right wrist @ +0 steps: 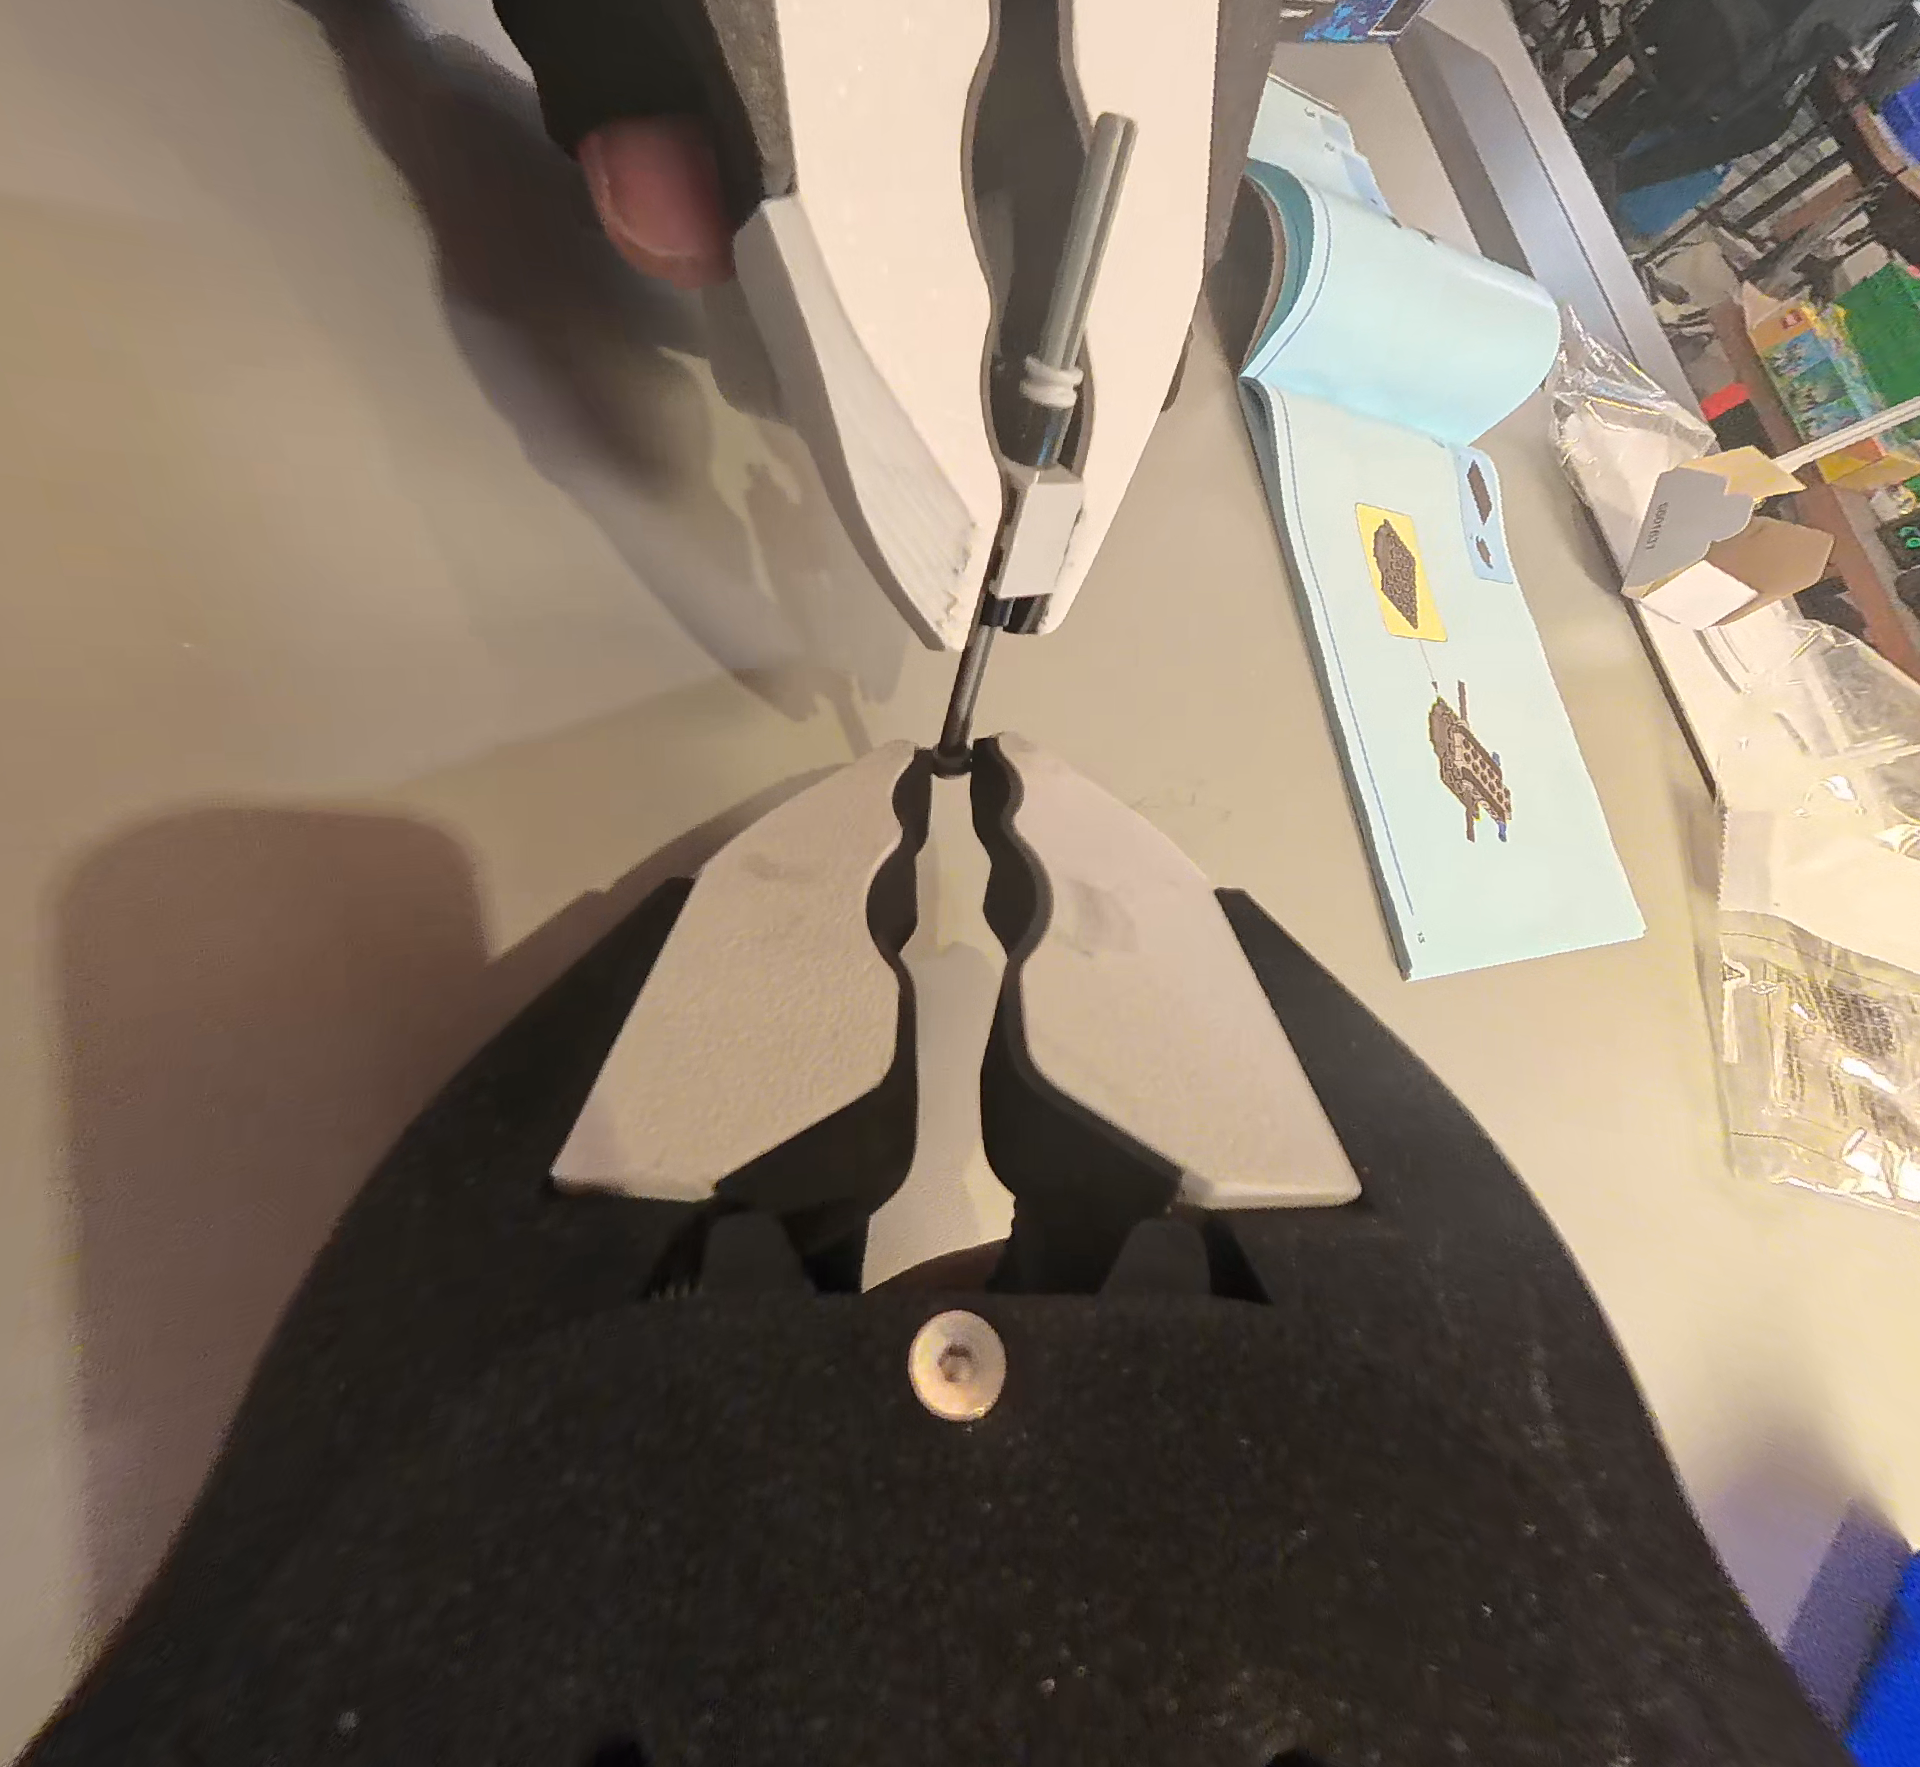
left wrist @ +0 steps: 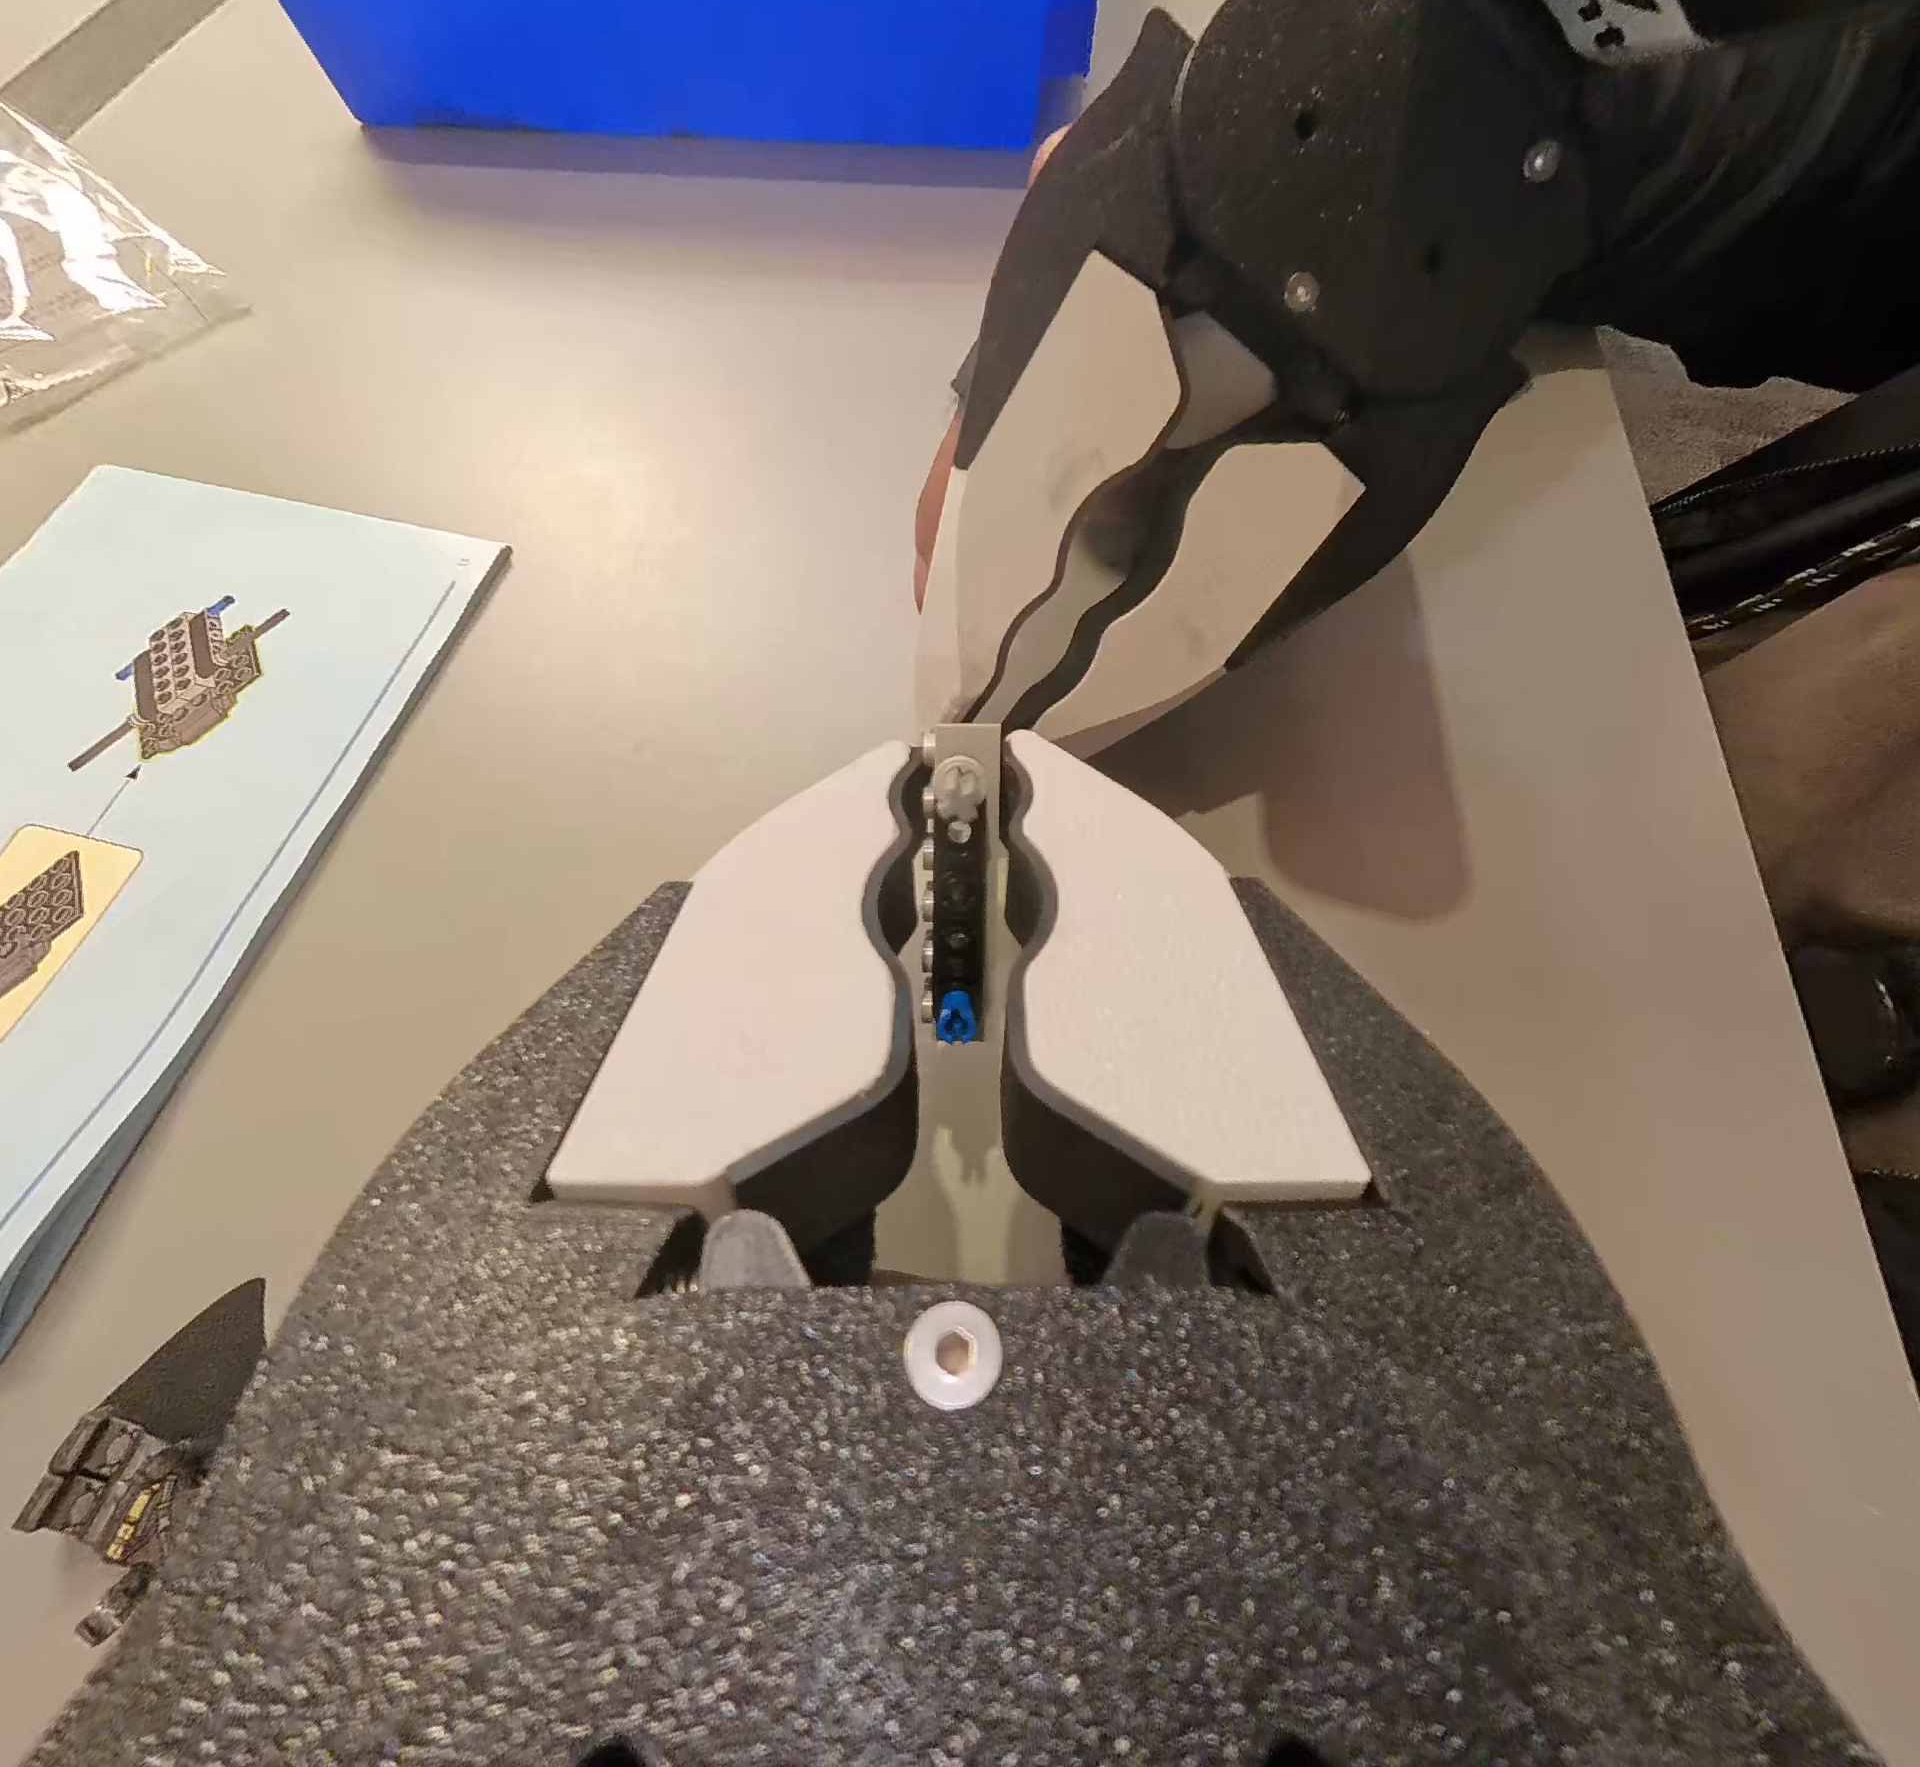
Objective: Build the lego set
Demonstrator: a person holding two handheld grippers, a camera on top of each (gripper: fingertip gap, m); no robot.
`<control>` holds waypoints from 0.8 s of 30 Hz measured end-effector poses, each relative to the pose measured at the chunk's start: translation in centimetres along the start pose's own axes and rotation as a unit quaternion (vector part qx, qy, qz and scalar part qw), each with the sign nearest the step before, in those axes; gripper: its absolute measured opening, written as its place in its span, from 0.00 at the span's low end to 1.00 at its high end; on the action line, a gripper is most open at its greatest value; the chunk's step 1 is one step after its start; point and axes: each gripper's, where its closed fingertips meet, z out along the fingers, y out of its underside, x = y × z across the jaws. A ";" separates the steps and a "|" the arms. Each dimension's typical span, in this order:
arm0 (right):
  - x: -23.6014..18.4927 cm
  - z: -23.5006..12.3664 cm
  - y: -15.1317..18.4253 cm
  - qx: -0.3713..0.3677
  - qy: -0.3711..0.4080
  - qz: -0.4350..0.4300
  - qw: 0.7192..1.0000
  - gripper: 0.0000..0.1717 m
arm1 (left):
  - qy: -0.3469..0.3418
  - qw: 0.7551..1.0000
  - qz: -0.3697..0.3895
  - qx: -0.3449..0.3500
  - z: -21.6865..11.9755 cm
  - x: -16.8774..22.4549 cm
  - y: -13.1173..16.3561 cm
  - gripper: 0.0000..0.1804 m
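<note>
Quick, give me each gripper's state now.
Left gripper: closed on a grey and black brick assembly.
Right gripper: closed on the tip of a dark axle.

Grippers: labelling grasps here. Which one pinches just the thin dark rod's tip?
The right gripper: its fingertips close on the end of the rod. The left gripper instead clamps the grey-and-black brick assembly that the rod passes through.

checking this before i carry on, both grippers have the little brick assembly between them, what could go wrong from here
1. The right gripper pinches only the end of the thin dark axle; it could slip out or tilt.
2. The left gripper clamps the narrow grey and black brick assembly edge-on; sideways force might twist it loose.
3. Both sets of fingertips nearly meet, so they may bump.
</note>
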 end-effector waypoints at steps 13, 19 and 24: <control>1.1 -0.5 -0.6 0.021 0.007 0.075 0.997 0.04 | -0.027 0.998 0.038 0.033 -0.3 -0.4 -1.1 0.07; 2.3 -1.1 -1.7 0.043 0.054 0.101 0.993 0.04 | -0.049 0.995 0.051 0.070 -1.2 -0.7 -2.3 0.07; 2.5 -1.2 -1.9 0.047 0.070 0.107 0.991 0.04 | -0.082 0.989 0.108 0.063 -1.2 -0.6 -2.5 0.07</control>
